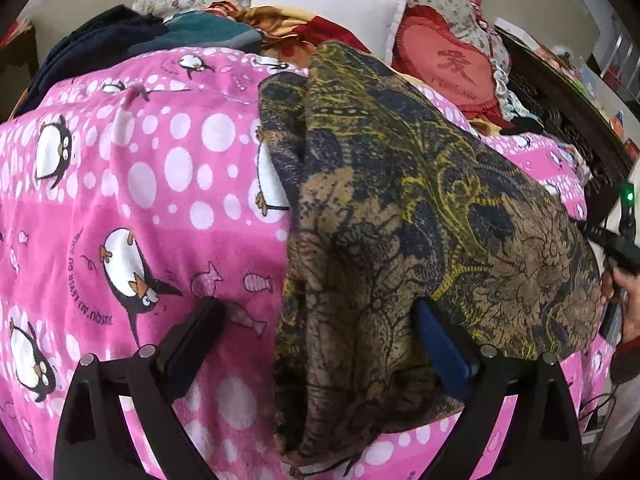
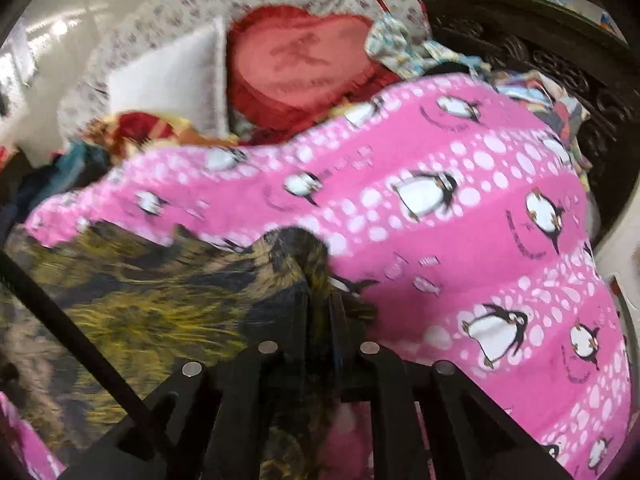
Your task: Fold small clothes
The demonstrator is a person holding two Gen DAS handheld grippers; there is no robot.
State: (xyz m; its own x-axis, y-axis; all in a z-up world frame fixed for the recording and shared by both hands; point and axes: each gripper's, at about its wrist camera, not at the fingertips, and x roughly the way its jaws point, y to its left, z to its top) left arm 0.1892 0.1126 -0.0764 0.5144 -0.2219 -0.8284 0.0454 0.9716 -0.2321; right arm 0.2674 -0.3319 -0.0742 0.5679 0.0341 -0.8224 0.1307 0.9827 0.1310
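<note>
**Here, one pair of tongs pinches the cloth while the other waits spread**

Seen from the left wrist, the left tongs (image 1: 316, 316) stand spread wide and hold nothing. The brown, black and yellow floral-patterned garment (image 1: 400, 220) lies draped between and ahead of their fingers, on the pink fleece blanket with penguins and white dots (image 1: 132, 184) that covers the bed. One finger rests over bare blanket, the other against the garment's near edge, which probably keeps these tongs ready to catch a fold or hem. Far to their right, the right tongs' dark body (image 1: 624, 236) shows at the cloth's corner.

From the right wrist, blurred by motion, the right tongs (image 2: 320, 300) are pressed together on a bunched corner of the same garment (image 2: 140, 300), which trails off to their left. That pinch likely serves to lift the corner and carry it over. Beyond them lie a red heart-shaped frilled cushion (image 2: 296, 64) and a white square pillow (image 2: 172, 84).
</note>
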